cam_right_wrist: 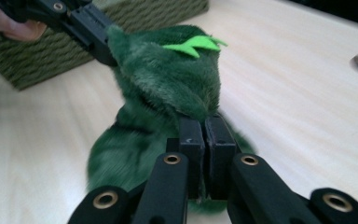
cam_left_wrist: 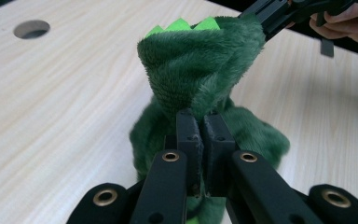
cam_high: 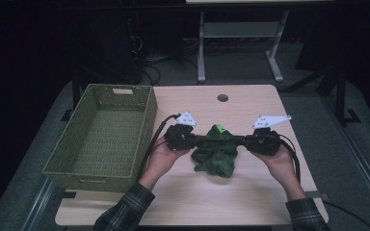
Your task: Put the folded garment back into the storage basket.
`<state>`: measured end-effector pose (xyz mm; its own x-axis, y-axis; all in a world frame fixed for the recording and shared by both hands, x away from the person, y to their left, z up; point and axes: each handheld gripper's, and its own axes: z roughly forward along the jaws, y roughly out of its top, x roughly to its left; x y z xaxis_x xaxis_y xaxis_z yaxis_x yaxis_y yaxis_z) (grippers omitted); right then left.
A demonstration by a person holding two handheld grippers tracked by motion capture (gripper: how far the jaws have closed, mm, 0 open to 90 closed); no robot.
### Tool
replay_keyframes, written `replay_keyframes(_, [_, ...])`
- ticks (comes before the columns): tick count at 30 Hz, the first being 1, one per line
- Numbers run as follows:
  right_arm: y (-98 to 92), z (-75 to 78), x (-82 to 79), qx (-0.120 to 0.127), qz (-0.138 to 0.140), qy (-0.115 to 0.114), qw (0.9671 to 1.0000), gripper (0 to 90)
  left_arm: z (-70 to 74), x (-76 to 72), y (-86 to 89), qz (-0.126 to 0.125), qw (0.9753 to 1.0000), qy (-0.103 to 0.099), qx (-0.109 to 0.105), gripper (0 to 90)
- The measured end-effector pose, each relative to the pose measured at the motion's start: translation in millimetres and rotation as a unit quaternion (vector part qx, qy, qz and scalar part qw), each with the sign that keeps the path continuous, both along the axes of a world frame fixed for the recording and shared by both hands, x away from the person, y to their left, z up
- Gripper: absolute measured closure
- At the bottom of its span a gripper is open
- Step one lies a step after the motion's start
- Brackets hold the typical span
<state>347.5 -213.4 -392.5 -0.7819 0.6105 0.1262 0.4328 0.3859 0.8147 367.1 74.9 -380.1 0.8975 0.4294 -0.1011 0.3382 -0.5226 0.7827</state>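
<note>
Both the left gripper point(cam_high: 197, 140) and the right gripper point(cam_high: 241, 140) are clamped on opposite edges of a green plush dinosaur toy point(cam_high: 218, 153), stretched between them above the middle of the wooden table point(cam_high: 250, 103), just right of the woven basket point(cam_high: 101, 137).

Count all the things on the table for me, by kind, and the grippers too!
Green plush toy: 1
Woven basket: 1
Grippers: 2, left gripper and right gripper, both shut on the plush toy
Total: 4
</note>
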Motion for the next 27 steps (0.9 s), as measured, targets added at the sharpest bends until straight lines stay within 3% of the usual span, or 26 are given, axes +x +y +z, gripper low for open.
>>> replay_keyframes(4, [2.3,-6.1,-8.9,0.000,0.006,-0.001,1.0000,87.3,-9.8,-9.9,3.9,-0.011,0.9999,0.006,-0.002,86.8])
replay_keyframes(10, [6.8,-16.3,-26.5,-0.020,0.019,0.004,0.9996,86.8,-19.7,-23.3,6.2,-0.024,0.9996,0.011,0.006,86.8])
replay_keyframes(13, [5.8,-17.7,-32.7,-0.012,0.018,0.000,0.9998,86.8,-26.4,-30.5,7.0,-0.032,0.9993,0.009,0.015,86.8])
replay_keyframes(17, [5.4,-22.7,-43.2,-0.015,0.023,0.003,0.9996,86.7,-36.1,-38.3,7.3,-0.040,0.9988,0.021,0.019,86.5])
replay_keyframes(24, [6.5,-43.5,-52.1,-0.038,0.029,0.029,0.9984,85.8,-53.4,-42.4,1.9,-0.052,0.9974,0.036,0.035,86.0])
replay_keyframes(27, [7.6,-52.9,-52.1,-0.038,0.031,0.037,0.9981,85.8,-61.3,-42.5,-3.2,-0.057,0.9965,0.041,0.045,85.9])
